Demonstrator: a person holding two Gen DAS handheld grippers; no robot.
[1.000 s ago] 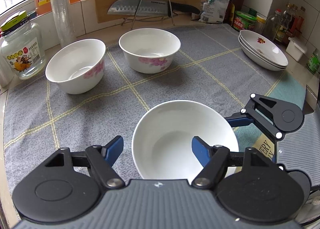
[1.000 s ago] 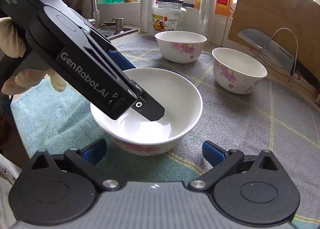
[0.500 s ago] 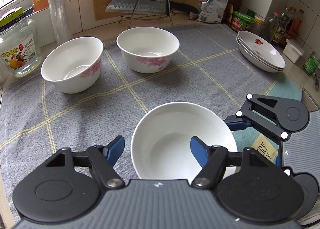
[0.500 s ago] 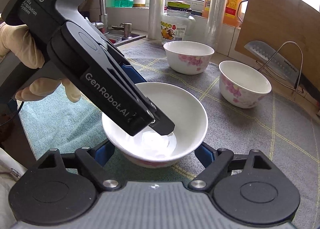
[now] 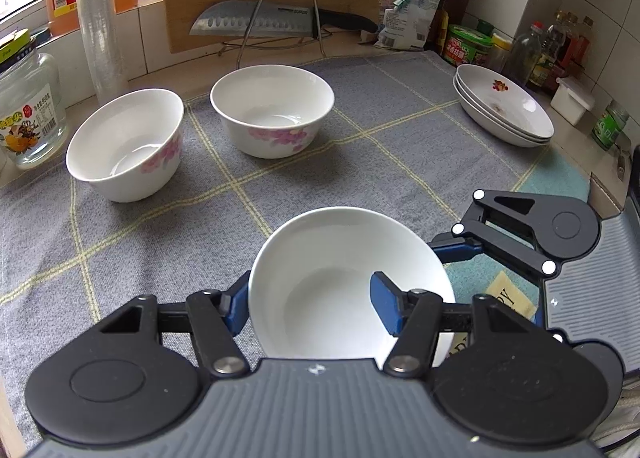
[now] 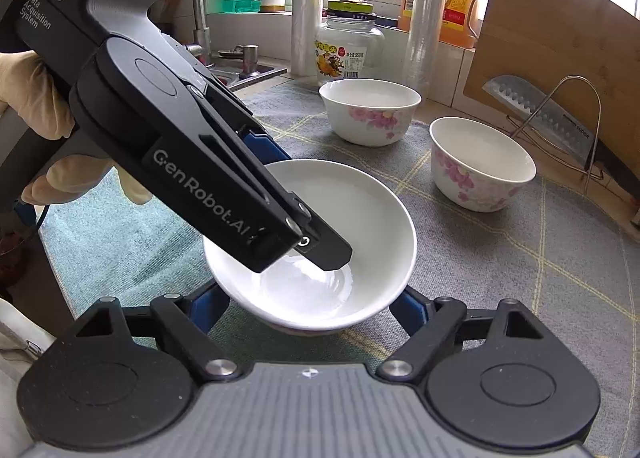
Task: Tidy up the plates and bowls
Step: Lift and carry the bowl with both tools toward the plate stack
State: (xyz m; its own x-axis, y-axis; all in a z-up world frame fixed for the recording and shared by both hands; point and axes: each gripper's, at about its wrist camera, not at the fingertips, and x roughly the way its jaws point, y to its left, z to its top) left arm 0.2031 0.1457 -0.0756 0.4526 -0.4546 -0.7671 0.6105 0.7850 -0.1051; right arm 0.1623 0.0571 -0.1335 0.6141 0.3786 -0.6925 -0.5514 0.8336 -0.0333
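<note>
A white bowl point(image 5: 340, 270) with pink flowers sits nearest on the grey checked cloth point(image 5: 360, 161). My left gripper point(image 5: 308, 298) is shut on it, one pad outside the left wall and the other inside. From the right wrist, that left gripper point(image 6: 296, 201) reaches down into the same bowl point(image 6: 360, 217). My right gripper point(image 6: 310, 306) clasps the bowl's outer sides, a blue pad against each. Two more flowered bowls point(image 5: 124, 145) point(image 5: 272, 109) stand apart further back. A stack of plates point(image 5: 504, 109) lies at the far right.
A glass jar point(image 5: 28, 113), oil bottles and a film roll point(image 5: 96, 17) line the left back edge. A cutting board, a knife on a wire rack point(image 5: 256, 21) and condiment bottles point(image 5: 468, 43) stand behind. A gloved hand point(image 6: 48, 125) holds the left gripper; a sink lies beyond.
The left jaws have narrowed onto the near bowl's wall. The right jaws have closed in from wide apart until their pads meet the bowl's sides. The bowl has barely shifted.
</note>
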